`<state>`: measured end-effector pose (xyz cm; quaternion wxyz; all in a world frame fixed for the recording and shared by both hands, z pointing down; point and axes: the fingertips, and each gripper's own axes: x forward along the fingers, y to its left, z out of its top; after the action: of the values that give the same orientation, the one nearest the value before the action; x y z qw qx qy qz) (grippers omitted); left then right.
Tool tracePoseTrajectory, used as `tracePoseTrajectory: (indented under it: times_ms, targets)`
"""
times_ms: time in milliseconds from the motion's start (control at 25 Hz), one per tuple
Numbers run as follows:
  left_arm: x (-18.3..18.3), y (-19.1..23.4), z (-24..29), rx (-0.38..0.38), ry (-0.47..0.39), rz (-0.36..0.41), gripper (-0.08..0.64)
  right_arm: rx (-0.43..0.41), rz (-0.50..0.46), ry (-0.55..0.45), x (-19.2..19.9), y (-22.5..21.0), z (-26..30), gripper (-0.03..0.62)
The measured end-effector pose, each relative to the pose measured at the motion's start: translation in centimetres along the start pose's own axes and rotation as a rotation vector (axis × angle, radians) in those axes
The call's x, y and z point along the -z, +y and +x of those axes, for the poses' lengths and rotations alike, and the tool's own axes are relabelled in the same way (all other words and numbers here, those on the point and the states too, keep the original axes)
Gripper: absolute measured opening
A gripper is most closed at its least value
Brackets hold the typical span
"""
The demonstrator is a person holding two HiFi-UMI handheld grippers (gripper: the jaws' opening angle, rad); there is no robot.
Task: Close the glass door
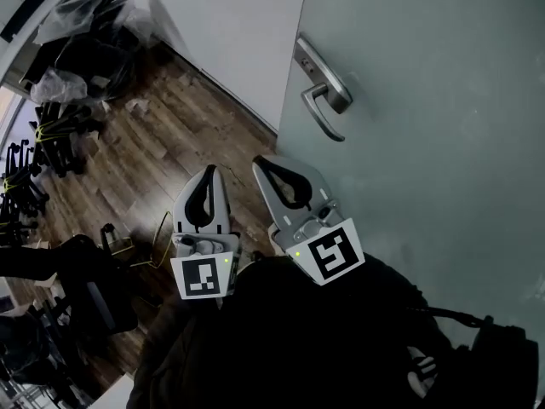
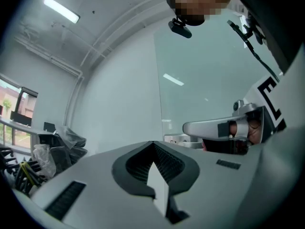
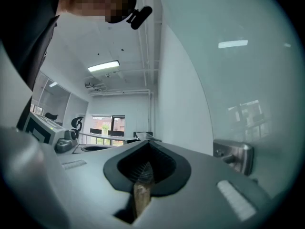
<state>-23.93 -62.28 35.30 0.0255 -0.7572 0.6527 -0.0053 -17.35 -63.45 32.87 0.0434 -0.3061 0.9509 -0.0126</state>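
1. Currently the fingers [image 2: 95, 180] of the left gripper [image 1: 207, 174] are seen pressed together, tip to tip, with nothing pinched between them.
2. Likewise, the fingers [image 3: 205, 175] of the right gripper [image 1: 262, 162] are closed on each other and nothing is held.
3. Both grippers are held side by side, the left one just beside the right. Each carries a marker cube [image 1: 204, 278] at its rear end, nearest the person.
4. The person's dark sleeves [image 1: 298, 339] are noted directly behind the cubes.
5. The glass door [image 1: 426, 100], a frosted grey-green panel, fills the right part of the head view. The right gripper lies along its free edge; whether the two touch cannot be told.
6. The door's metal handle [image 1: 326, 99] is mounted near that edge. It sits beyond the right gripper's tips and apart from them. In the right gripper view it shows to the right of the closed fingers.
7. The left gripper is positioned over the wooden floor [image 1: 179, 135], clear of the door.
8. A white wall [image 1: 230, 24] meets the floor past both grippers.
9. Dark clutter and plastic-wrapped items [image 1: 77, 49] are recorded in the far left corner, well apart from the door.
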Motion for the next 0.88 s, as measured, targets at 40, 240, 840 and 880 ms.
tracePoseTrajectory:
  times_ms: [40,240,840,880]
  targets:
    - [-0.2,-0.4,1.8,0.018,-0.005,0.007,-0.003,0.011,-0.022,-0.007,-0.6,-1.6,0.5,0.002]
    - [-1.1,-2.1,8.6,0.073,-0.025,0.007,-0.003,0.124,-0.137,-0.028,-3.7,-9.3,1.0,0.003]
    - [2.4,-4.4,12.3,0.156,0.052,-0.025,-0.003,0.265,-0.151,0.264,5.6,-16.1,0.2,0.115]
    - [2.6,-4.4,12.2,0.156,0.054,-0.024,-0.003,0.282,-0.15,0.266,5.8,-16.4,0.2,0.114]
